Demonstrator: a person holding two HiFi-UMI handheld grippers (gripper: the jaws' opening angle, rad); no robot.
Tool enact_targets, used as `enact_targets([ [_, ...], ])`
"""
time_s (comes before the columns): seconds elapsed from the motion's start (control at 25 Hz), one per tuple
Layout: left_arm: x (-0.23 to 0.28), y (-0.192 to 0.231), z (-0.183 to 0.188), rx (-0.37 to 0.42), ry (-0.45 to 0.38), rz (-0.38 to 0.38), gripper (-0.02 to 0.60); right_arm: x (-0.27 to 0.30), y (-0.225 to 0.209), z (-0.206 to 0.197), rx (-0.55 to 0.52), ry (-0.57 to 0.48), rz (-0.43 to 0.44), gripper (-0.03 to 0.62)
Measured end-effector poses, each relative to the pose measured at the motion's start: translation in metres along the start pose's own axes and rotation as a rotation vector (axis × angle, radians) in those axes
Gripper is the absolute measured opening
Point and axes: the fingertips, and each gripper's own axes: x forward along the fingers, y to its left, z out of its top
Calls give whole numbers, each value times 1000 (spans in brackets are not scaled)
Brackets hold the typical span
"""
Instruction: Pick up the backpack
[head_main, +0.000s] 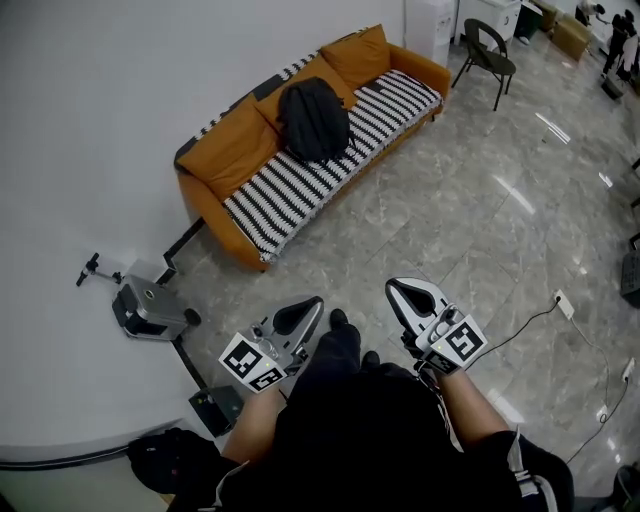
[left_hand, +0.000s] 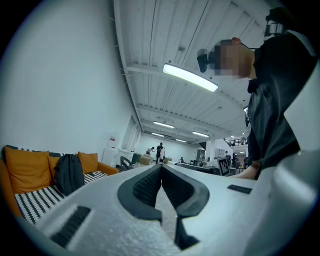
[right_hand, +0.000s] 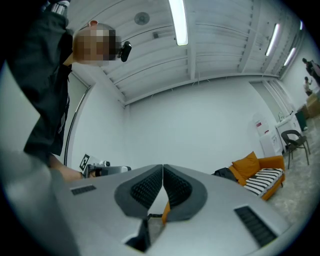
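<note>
Dark-clothed person (head_main: 370, 430) fills the bottom of the head view, holding a grey, black-padded gripper in each hand above the glossy grey marble floor (head_main: 450, 230). On the left gripper (head_main: 314, 304) the jaws are pressed together with nothing between them. The right gripper (head_main: 396, 288) is likewise closed and empty. Well apart from both, the black fabric backpack (head_main: 313, 120) stands upright on the striped seat of the orange sofa (head_main: 215, 212), leaning against its orange back cushions (head_main: 232, 145) by the white wall (head_main: 90, 130). Beyond the sofa's far end stands a dark folding chair (head_main: 487, 55).
</note>
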Motion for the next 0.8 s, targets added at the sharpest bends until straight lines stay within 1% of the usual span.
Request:
enact_targets([
  [0.4,31,52,9,-5,-34,4,21,30,-41,3,-20,38,0,26],
  [0.64,51,105,22,-2,-53,17,21,72,-74,8,-33,56,7,26],
  [0.8,66,141,32,2,-60,12,21,101,-99,14,-45,59,0,26],
])
